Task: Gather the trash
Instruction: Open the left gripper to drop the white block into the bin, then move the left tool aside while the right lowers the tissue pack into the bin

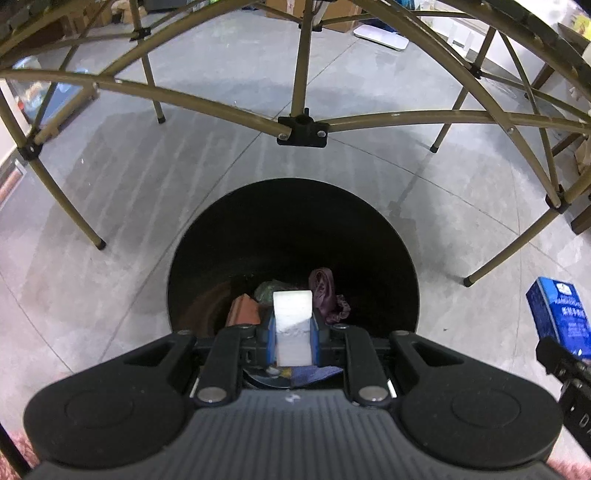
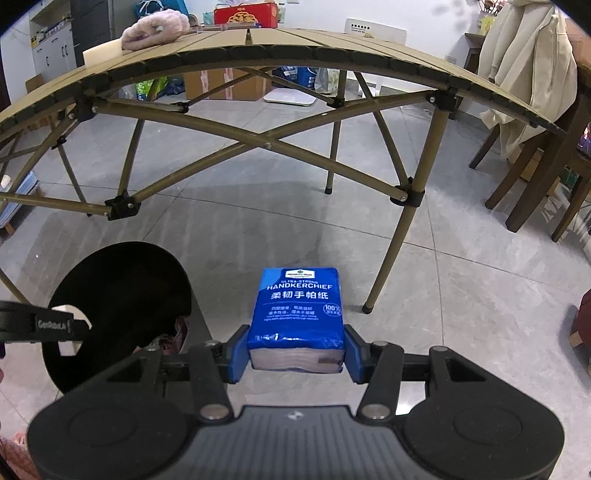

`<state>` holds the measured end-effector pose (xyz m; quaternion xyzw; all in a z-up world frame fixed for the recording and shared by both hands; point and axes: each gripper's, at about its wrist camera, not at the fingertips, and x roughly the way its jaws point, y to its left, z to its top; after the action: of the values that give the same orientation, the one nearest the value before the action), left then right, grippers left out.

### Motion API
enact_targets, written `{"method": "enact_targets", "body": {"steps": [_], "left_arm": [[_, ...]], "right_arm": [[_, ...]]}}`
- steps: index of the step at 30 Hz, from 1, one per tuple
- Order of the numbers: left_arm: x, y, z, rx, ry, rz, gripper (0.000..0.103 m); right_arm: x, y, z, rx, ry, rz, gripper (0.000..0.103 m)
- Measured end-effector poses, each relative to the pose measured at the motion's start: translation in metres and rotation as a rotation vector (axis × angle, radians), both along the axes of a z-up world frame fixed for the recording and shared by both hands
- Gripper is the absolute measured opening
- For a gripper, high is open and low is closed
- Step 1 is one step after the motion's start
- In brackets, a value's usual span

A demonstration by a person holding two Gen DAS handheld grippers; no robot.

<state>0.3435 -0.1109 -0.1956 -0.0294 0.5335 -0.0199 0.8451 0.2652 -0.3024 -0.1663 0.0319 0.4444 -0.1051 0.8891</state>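
We are holding the left tool [image 1: 293, 328] over the open mouth of a black trash bin [image 1: 388, 236], and its blue pads are pinching a small white block [image 1: 292, 314] between them, so the jaws are standing narrow and closed on that piece. In the left wrist view the block is sticking up past the fingertips, directly above the bin's dark inside. Down in the bin we are seeing a reddish-brown piece [image 1: 243, 309], a crumpled greenish wrapper [image 1: 271, 288] and a purplish crinkled item [image 1: 327, 295] lying together near the bottom. We are carrying a blue handkerchief tissue pack [image 2: 299, 310] in the right tool [image 2: 297, 352], whose pads are pressing on the pack's two sides at its lower end, the jaws standing about as wide as the pack. In the right wrist view the pack is hanging above the grey tiled floor [image 2: 461, 295], to the right of the bin and apart from it, with its printed face turned toward the camera. The same pack is showing at the right edge of the left wrist view. Beyond both tools a folding tabletop [image 2: 288, 44] on tan crossed legs is standing on the floor, and a pink fluffy thing [image 2: 155, 27] is resting on its far left part. A pale coat [image 2: 524, 66] is hanging over a wooden chair at the right.
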Motion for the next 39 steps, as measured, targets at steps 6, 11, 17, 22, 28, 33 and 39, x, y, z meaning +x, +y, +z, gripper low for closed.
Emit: {"method": "enact_targets", "body": {"steps": [6, 11, 17, 22, 28, 33, 39], "left_arm": [[0.002, -0.007, -0.003, 0.011, -0.001, -0.002, 0.018], [0.007, -0.007, -0.007, 0.028, 0.002, 0.013, 0.018], [0.007, -0.007, -0.006, 0.031, -0.004, 0.007, 0.019], [0.006, -0.003, -0.001, 0.024, -0.03, 0.02, 0.098], [0.002, 0.004, 0.013, 0.066, -0.113, -0.001, 0.101], [0.001, 0.027, 0.023, 0.08, -0.137, 0.019, 0.102], [-0.006, 0.061, 0.032, 0.092, -0.149, 0.043, 0.102]], "right_arm": [[0.004, 0.001, -0.003, -0.012, 0.007, 0.001, 0.05], [0.01, -0.003, -0.006, -0.015, 0.017, -0.023, 0.05], [0.01, -0.003, -0.008, -0.015, 0.022, -0.023, 0.05], [0.011, -0.002, -0.009, -0.011, 0.022, -0.02, 0.05], [0.011, 0.004, -0.008, 0.002, 0.022, 0.004, 0.05], [0.015, 0.017, -0.006, 0.021, 0.021, 0.041, 0.05], [0.022, 0.043, -0.002, 0.041, 0.02, 0.103, 0.05]]}}
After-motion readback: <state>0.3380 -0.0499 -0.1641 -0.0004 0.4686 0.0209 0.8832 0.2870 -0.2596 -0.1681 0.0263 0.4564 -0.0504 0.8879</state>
